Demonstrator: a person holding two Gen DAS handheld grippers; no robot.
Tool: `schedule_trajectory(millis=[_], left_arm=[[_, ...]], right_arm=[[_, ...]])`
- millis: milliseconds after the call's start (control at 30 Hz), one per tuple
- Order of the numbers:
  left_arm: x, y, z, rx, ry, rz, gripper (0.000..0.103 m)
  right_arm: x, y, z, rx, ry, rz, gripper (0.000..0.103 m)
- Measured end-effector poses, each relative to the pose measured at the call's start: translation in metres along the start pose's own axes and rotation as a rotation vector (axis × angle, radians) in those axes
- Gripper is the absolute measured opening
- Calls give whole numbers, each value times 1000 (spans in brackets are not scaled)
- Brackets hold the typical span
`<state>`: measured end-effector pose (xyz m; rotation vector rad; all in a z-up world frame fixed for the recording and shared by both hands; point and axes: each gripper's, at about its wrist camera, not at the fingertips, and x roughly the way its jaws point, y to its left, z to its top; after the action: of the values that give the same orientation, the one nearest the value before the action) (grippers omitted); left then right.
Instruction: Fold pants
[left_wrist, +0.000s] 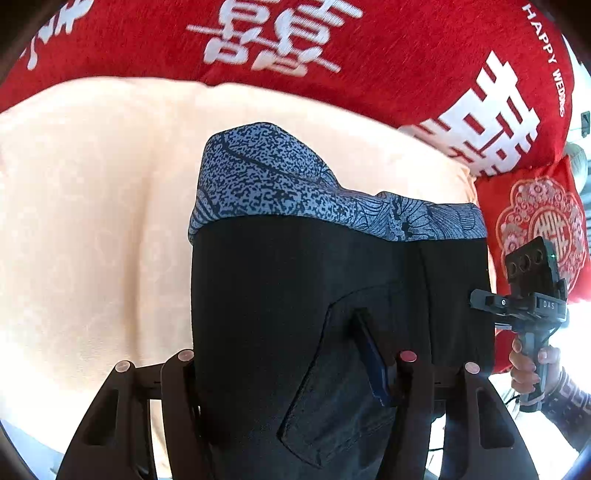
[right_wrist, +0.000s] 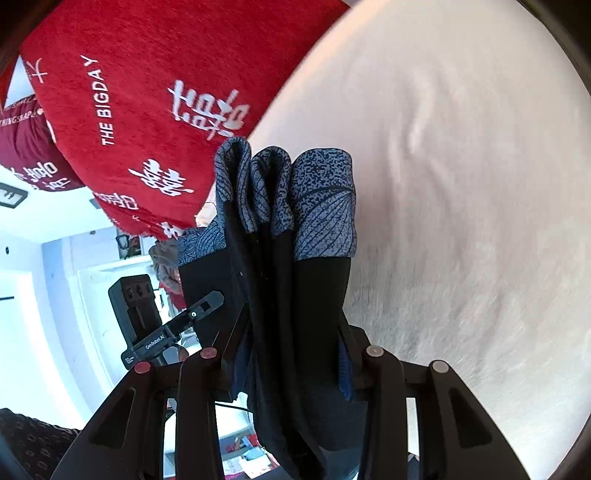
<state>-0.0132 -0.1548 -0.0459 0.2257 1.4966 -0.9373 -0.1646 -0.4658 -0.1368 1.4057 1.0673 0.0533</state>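
Cream bedsheet (left_wrist: 92, 221) spread widest, red wedding blanket (left_wrist: 369, 48) bunched along its far edge, black pants (left_wrist: 295, 295) with blue patterned waistband (left_wrist: 266, 177) lifted above the sheet, blocking it, clamped between left gripper (left_wrist: 291, 362) and right gripper (right_wrist: 291, 354).

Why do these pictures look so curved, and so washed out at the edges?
Both views are fisheye, so the cream bed bulges. Left wrist view: the red pillow lettering is motion-smeared. Right wrist view: the room at left is overexposed, and the black pants lose detail.
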Motion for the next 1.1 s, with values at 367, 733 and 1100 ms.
schedule_trajectory(millis=[367, 733, 1100], left_arm=[[22, 37, -10, 102, -55, 58, 103], [-21, -12, -45, 170, -57, 314, 103], [-90, -72, -91, 156, -108, 385, 103]], right_arm=[[23, -14, -9, -92, -34, -186, 62], [-1, 24, -58, -35, -85, -520, 82], [-20, 98, -126, -99, -200, -720, 103]])
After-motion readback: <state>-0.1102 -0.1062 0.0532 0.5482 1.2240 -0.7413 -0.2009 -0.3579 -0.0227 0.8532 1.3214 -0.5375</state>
